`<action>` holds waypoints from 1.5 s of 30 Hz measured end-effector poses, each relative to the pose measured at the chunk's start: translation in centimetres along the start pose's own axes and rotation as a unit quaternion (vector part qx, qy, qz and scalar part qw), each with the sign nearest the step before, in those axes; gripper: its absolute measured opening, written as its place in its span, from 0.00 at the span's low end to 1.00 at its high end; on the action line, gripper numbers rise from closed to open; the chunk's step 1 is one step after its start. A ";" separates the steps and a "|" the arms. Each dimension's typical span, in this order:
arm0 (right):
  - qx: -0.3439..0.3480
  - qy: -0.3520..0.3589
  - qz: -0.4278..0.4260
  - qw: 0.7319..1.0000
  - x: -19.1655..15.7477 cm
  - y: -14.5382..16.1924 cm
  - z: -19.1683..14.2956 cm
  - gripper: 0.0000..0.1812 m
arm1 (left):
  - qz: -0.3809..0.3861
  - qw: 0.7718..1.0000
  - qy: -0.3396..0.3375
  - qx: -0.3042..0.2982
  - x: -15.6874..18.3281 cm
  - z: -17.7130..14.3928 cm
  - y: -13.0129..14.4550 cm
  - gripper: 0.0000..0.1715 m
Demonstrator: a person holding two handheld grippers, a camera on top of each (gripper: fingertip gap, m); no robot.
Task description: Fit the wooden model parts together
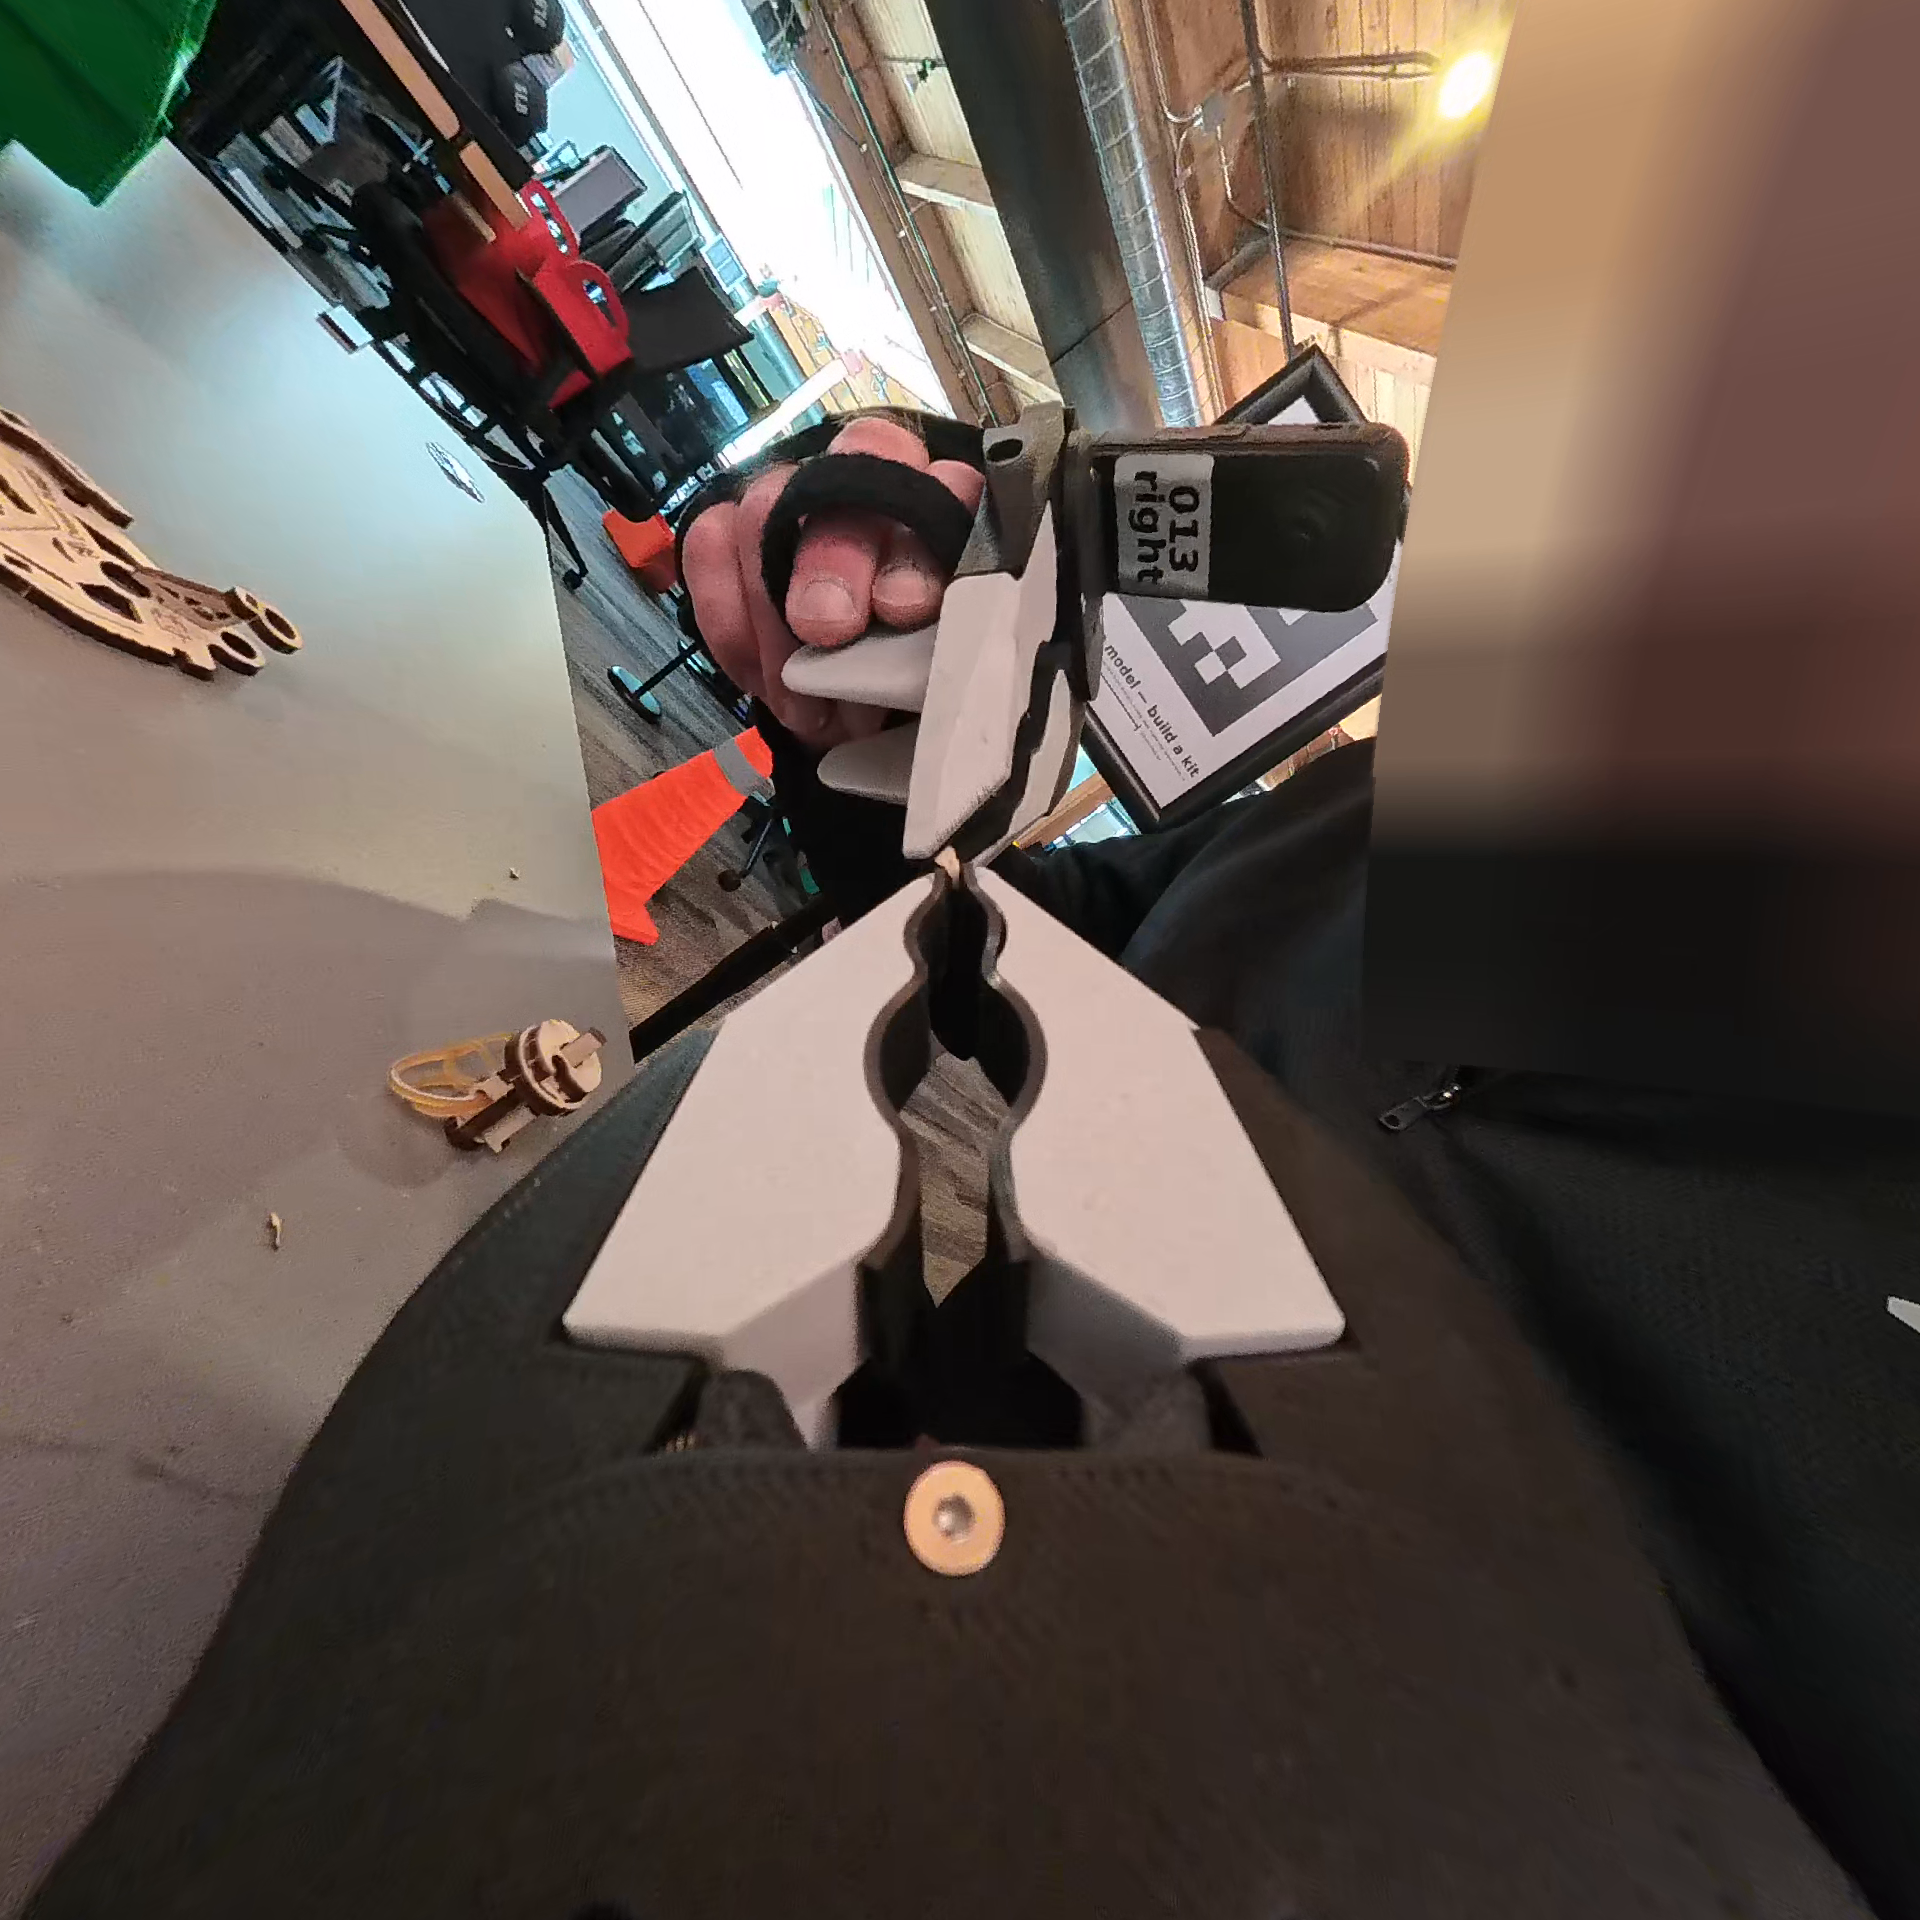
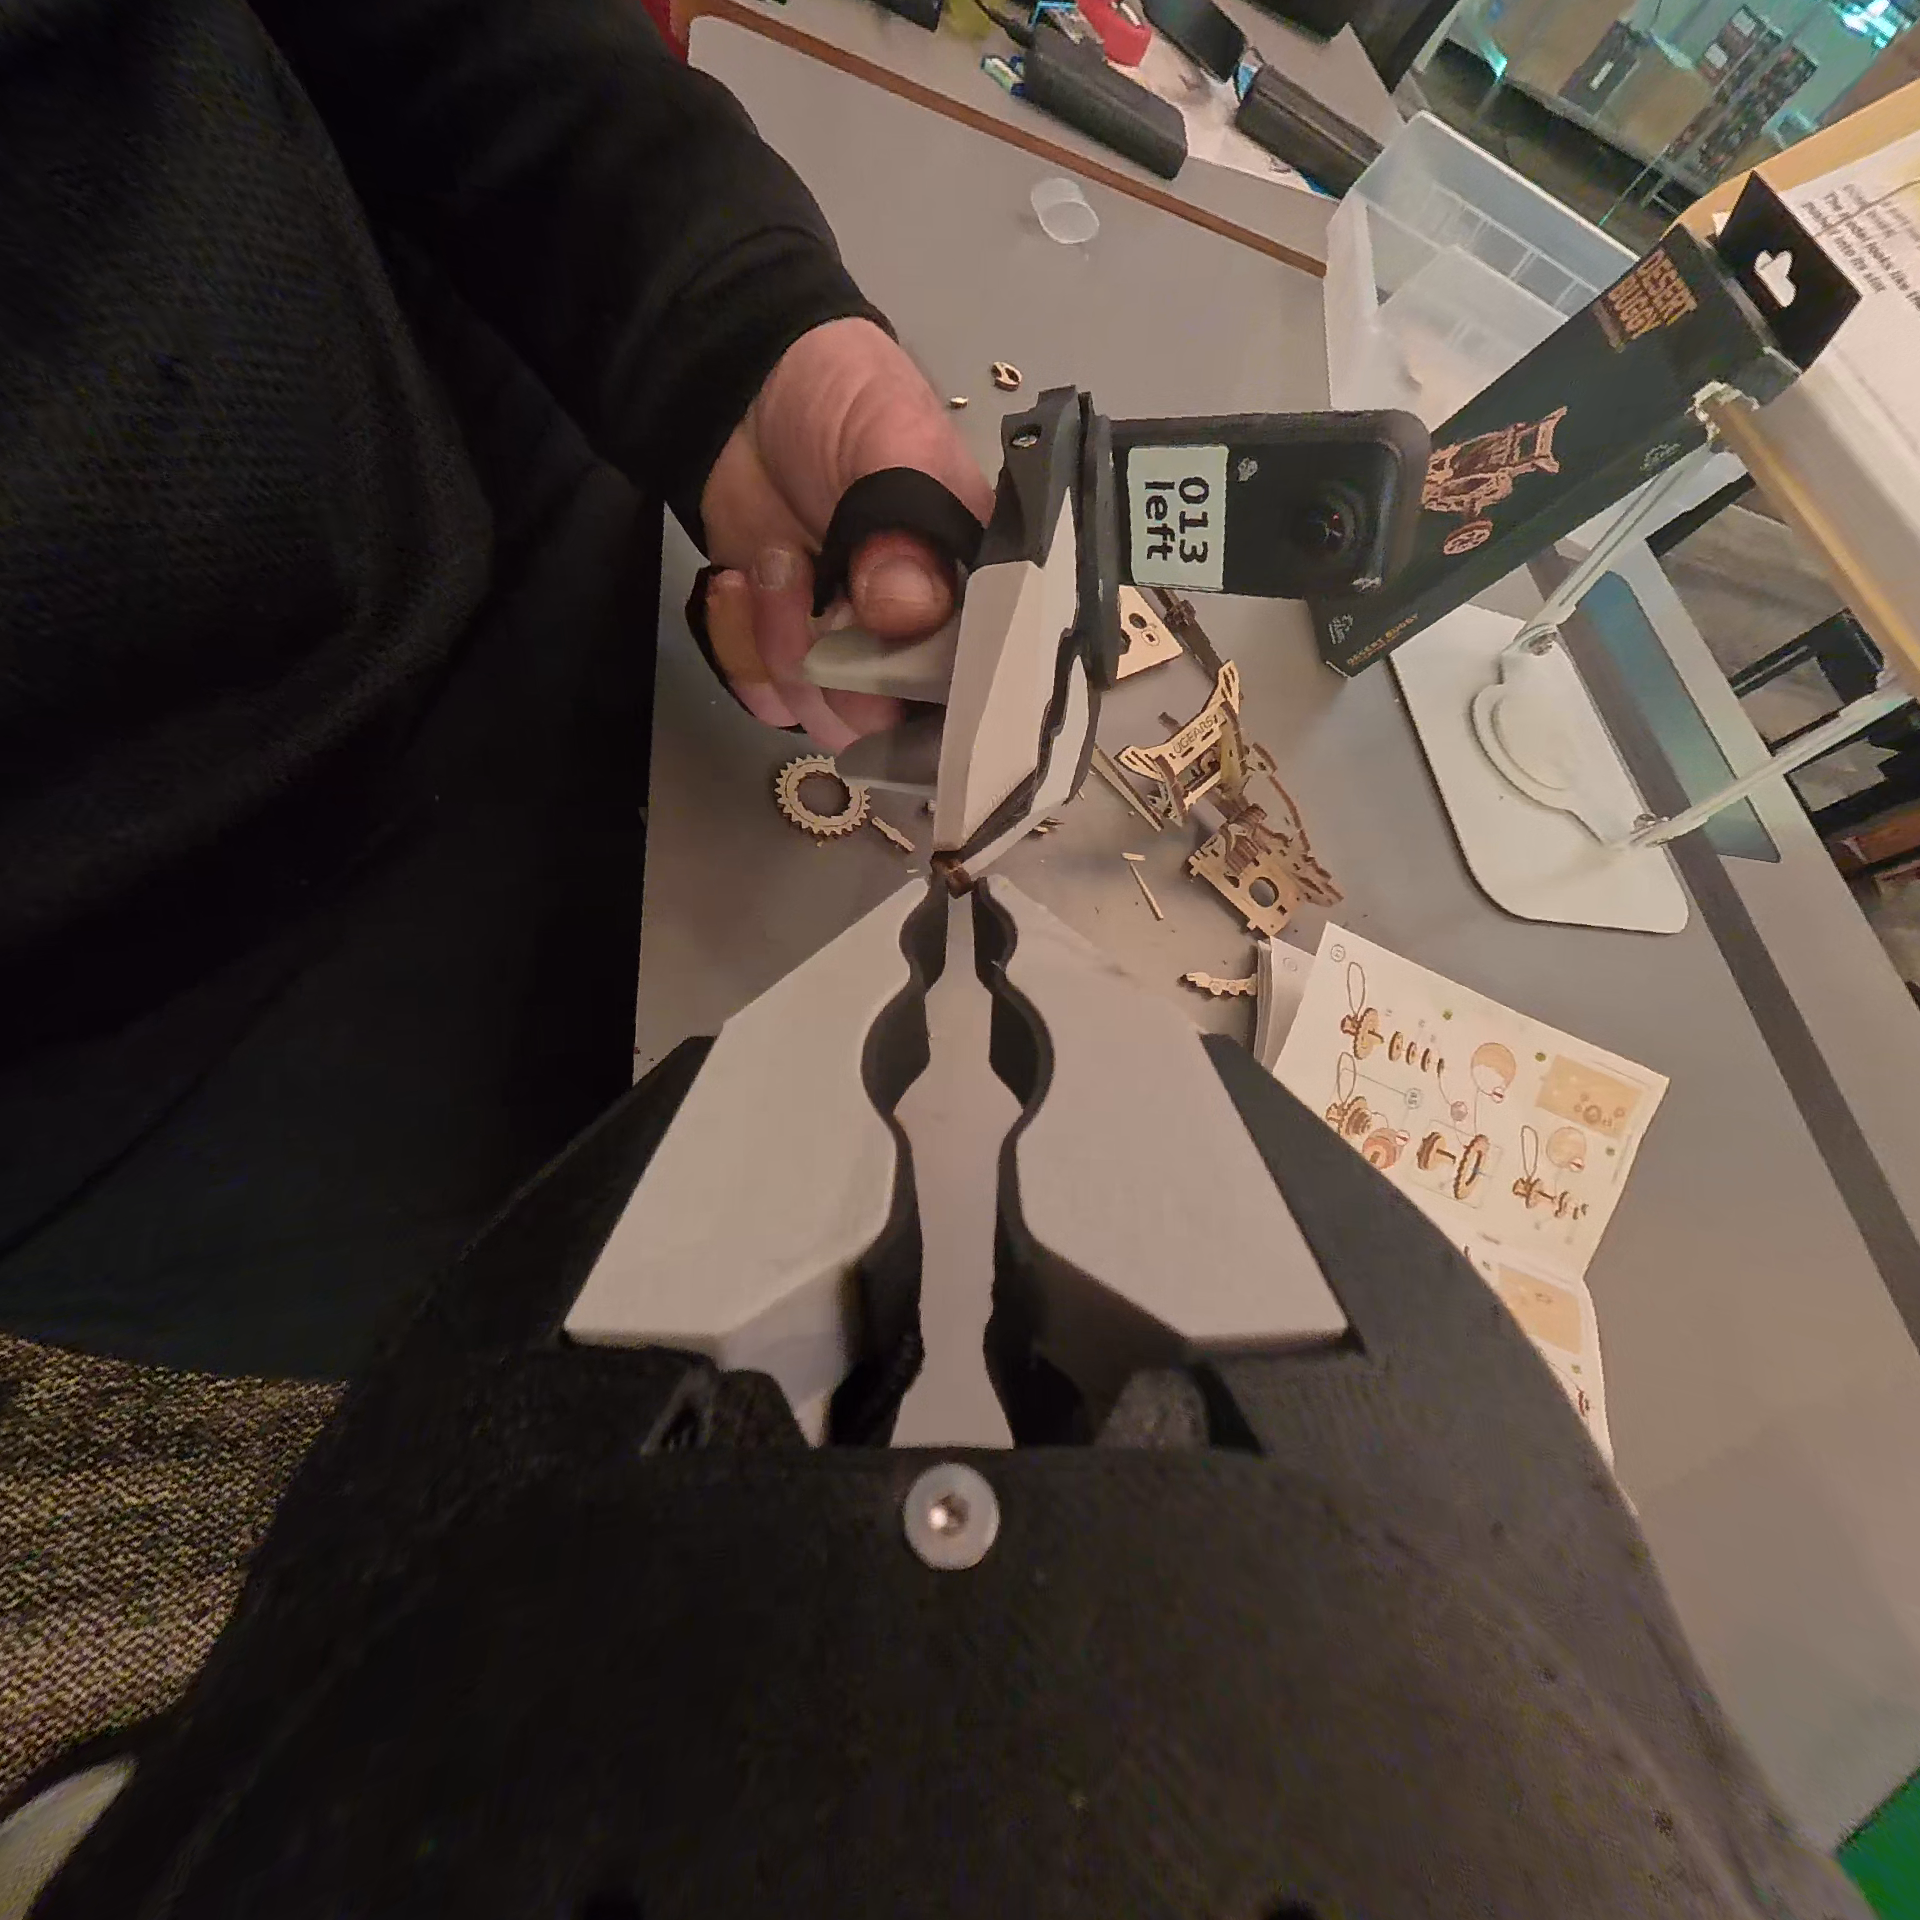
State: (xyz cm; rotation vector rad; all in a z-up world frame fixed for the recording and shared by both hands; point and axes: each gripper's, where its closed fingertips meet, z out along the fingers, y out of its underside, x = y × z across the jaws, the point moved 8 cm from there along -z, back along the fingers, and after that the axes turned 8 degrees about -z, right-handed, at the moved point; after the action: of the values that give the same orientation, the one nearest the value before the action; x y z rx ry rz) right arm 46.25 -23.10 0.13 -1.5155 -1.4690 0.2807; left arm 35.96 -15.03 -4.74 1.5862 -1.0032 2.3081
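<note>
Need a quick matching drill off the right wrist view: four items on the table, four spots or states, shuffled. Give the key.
Items
1. wooden gear
2. instruction sheet
3. black kit box
4. clear plastic cup

Spots or states
A. propped up on a clear stand
B. far side of the table, by the brown edge
C. flat on the table, under the hand on the left gripper
D. unfolded, right of the right gripper's fingers

Pairs: 1-C, 2-D, 3-A, 4-B
</note>
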 end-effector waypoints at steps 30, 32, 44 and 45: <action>0.030 -0.036 0.182 0.982 1.4 2.8 0.8 0.01 | 0.283 0.930 -0.233 -0.022 1.8 0.4 0.3 0.00; 0.029 -0.031 0.181 0.983 1.4 2.8 0.8 0.01 | 0.260 0.941 -0.218 -0.009 1.5 0.2 0.1 0.00; 0.037 -0.119 0.272 0.954 1.6 3.6 1.1 0.00 | 0.530 0.752 -0.369 -0.130 3.1 1.0 1.2 0.01; 0.032 -0.128 0.277 0.952 1.6 3.8 1.2 0.00 | 0.560 0.723 -0.378 -0.145 3.3 1.2 1.3 0.01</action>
State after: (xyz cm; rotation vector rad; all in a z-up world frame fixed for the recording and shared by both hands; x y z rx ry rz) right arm 48.17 -20.44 -2.56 -1.8690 -1.1785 0.8799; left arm 34.85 -17.49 -2.16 2.1074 -3.0300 1.5765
